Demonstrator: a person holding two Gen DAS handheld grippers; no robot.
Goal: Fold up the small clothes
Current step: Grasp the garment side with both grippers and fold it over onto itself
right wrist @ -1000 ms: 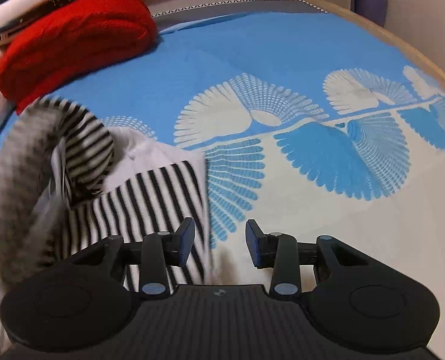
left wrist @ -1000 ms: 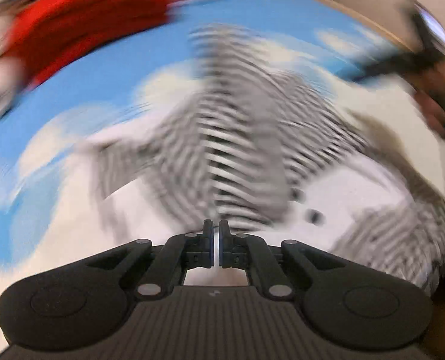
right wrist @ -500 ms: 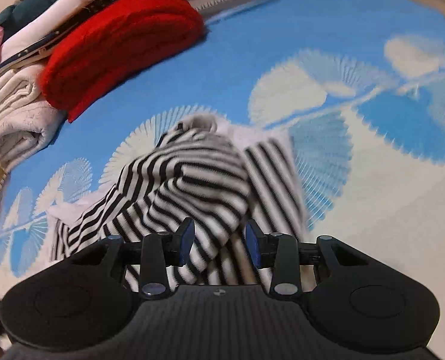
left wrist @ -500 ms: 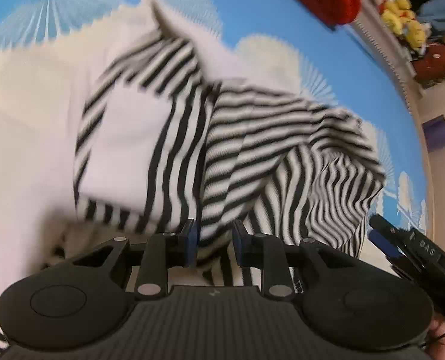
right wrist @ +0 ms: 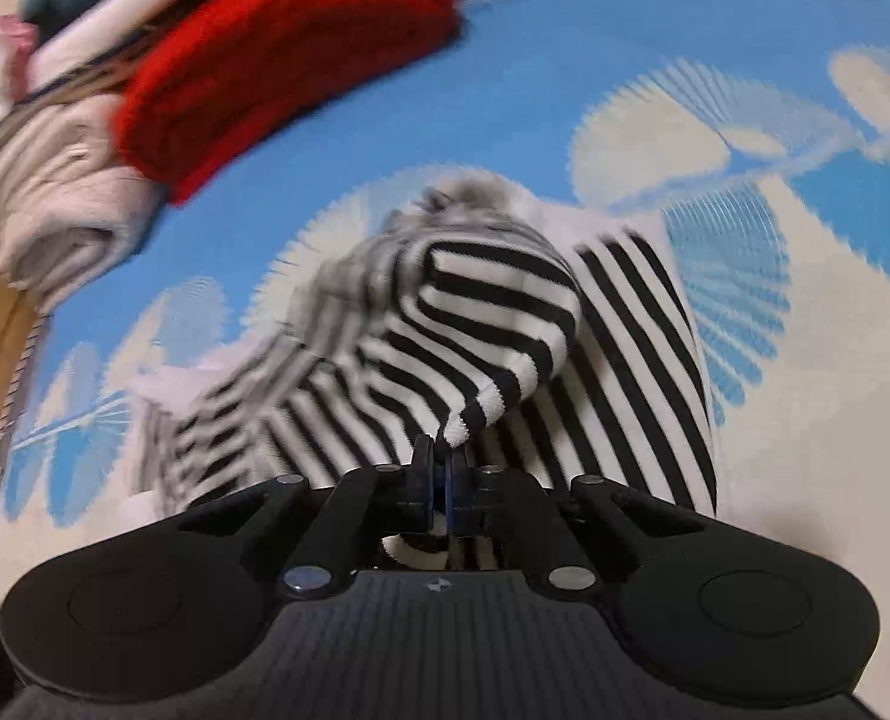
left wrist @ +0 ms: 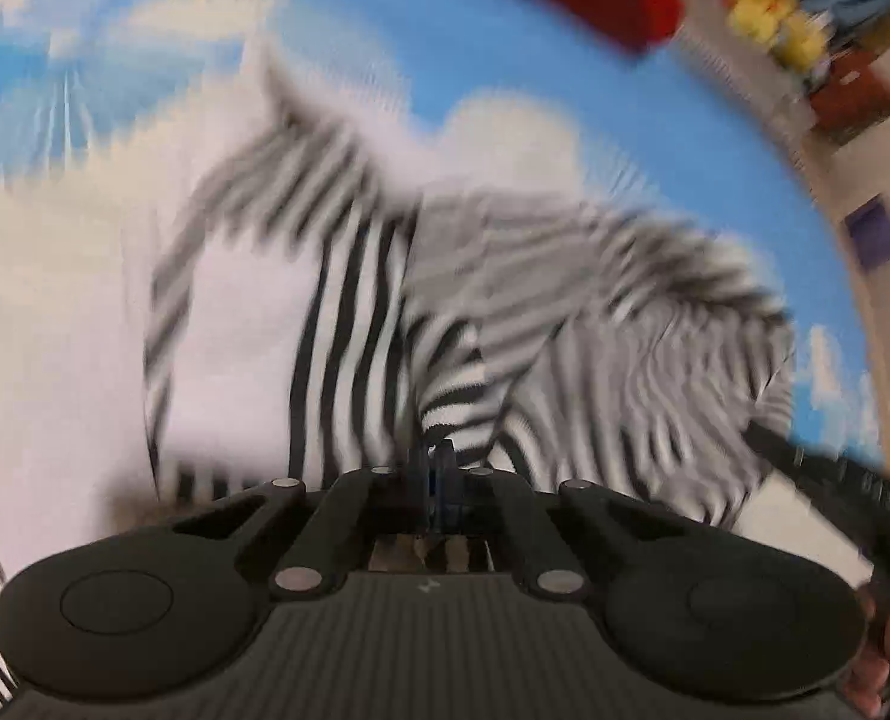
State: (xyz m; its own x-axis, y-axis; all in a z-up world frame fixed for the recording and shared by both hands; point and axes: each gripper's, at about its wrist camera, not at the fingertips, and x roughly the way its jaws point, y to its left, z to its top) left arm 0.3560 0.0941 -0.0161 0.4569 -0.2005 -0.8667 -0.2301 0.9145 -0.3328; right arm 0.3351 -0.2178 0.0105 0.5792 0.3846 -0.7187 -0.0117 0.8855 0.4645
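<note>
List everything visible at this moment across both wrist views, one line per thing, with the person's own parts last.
striped garment: one, black and white, crumpled mid-cloth.
patterned cloth: one, blue with cream fan shapes, under everything.
red knit: one, red, folded, far left on the cloth.
folded clothes: a blurred pile, cream, white and dark teal, beside and behind the red knit.
yellow items: blurred, count unclear, on a far ledge.
purple object: one, by the wall.
left gripper: black, closed on the garment.
right gripper: black, closed on a cuff-like edge.
hand: partly seen, left view's lower right corner.
</note>
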